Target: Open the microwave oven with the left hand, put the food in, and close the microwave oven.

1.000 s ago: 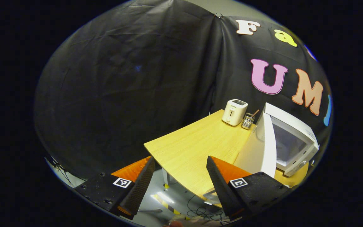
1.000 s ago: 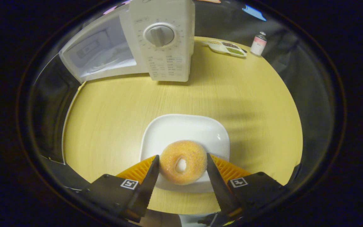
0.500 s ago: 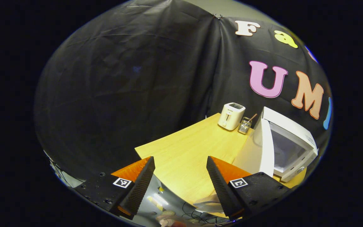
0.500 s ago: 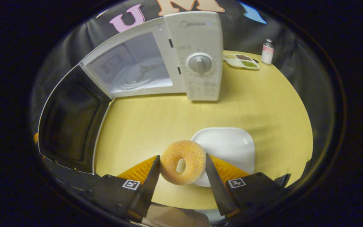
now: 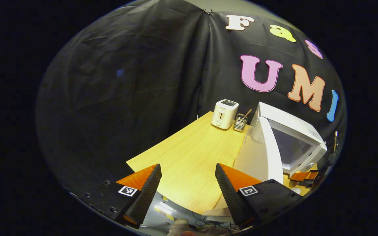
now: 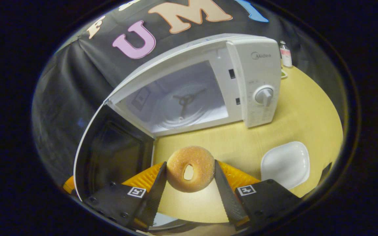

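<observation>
Lifted off the plate, the donut is riding clamped in the right gripper toward the open microwave, needing a level carry into the cavity, while the left gripper is hanging apart.

open microwave door blocks table behind (dark pane), bottle tiny

Dim booth, warm overhead light — sharp centres, strong fisheye bending at edges.

Golden-orange sugared doughnut; white microwave; white plate; pale wood-grain table; cream toaster.
</observation>
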The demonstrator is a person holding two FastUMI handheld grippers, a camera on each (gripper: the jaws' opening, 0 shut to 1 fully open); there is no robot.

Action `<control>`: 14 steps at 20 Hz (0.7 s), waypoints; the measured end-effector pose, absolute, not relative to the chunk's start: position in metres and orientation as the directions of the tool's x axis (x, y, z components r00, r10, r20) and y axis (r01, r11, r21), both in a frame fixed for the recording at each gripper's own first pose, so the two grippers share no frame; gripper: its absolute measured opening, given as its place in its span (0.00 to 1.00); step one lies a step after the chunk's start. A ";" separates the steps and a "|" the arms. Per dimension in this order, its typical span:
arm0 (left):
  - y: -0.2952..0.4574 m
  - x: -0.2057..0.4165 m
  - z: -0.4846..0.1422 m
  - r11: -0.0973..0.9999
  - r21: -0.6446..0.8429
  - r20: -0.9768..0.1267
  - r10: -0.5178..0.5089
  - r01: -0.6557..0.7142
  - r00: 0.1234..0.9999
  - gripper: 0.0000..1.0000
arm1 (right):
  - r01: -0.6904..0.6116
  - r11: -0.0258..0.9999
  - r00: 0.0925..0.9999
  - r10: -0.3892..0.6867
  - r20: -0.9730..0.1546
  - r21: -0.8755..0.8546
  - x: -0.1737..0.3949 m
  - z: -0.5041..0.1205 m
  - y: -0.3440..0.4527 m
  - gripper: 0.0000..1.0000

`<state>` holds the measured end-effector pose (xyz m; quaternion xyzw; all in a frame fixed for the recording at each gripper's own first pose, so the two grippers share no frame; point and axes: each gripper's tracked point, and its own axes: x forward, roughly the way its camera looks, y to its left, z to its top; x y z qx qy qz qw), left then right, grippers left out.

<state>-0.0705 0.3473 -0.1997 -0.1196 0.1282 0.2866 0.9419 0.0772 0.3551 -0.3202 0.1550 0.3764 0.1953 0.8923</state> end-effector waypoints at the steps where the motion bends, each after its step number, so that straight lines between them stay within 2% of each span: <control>1: 0.348 -0.069 -0.202 0.808 -0.165 -0.317 0.500 -0.566 0.806 0.97 | -0.227 0.877 0.661 0.459 -0.594 0.424 0.084 -0.316 0.361 0.79; 8: 0.374 -0.059 -0.208 0.823 -0.141 -0.338 0.482 -0.550 0.808 0.97 | -0.150 0.882 0.794 0.376 -0.477 0.446 0.143 -0.310 0.393 0.80; 9: 0.373 -0.057 -0.208 0.834 -0.132 -0.339 0.469 -0.535 0.815 0.97 | -0.132 0.882 0.808 0.360 -0.466 0.453 0.153 -0.313 0.397 0.80; 10: 0.370 -0.055 -0.210 0.849 -0.122 -0.346 0.450 -0.515 0.824 0.96 | -0.112 0.876 0.819 0.349 -0.455 0.469 0.161 -0.314 0.402 0.86; 14: 0.369 -0.043 -0.212 0.882 -0.108 -0.353 0.398 -0.459 0.847 0.96 | -0.069 0.843 0.866 0.316 -0.388 0.534 0.195 -0.310 0.424 0.87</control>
